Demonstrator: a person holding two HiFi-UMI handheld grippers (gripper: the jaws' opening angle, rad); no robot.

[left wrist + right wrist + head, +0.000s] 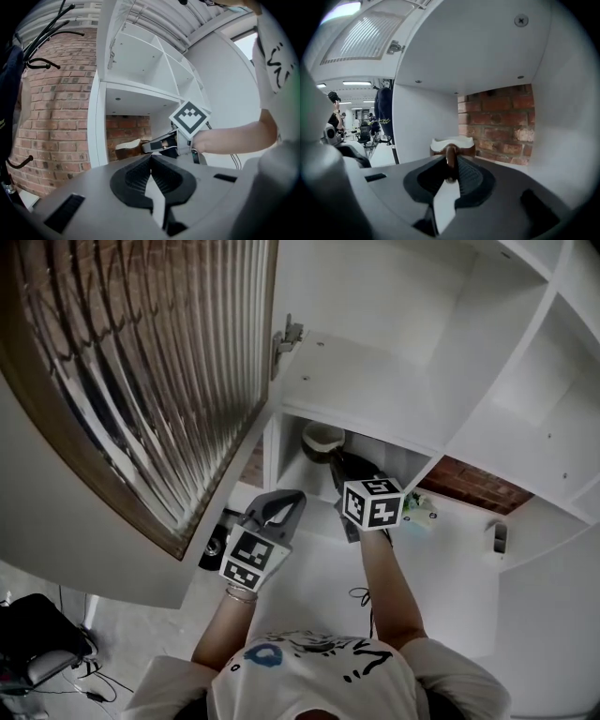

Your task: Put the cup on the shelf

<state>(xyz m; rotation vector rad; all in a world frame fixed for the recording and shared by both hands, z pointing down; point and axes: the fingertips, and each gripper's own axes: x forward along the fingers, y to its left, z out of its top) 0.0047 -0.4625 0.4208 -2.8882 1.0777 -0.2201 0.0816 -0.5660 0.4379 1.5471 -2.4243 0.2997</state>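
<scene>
Shirt (309, 662) print nearest in head view, an unreadable scrawl; right gripper (336, 458) has cup (322, 439) inside lower shelf (281, 442) bay. Left gripper view: left gripper (151, 158) clenched, empty. Right gripper view: jaws clamp on cup handle (450, 159); set-down and release look left to do; jacket (384, 117) lettering too small to read

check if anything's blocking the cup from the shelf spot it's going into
Nothing visible does. The cup, gripped by its handle in the right tool, is already inside the open compartment, which shows only its white walls and brick back. The door is swung wide aside.
</scene>
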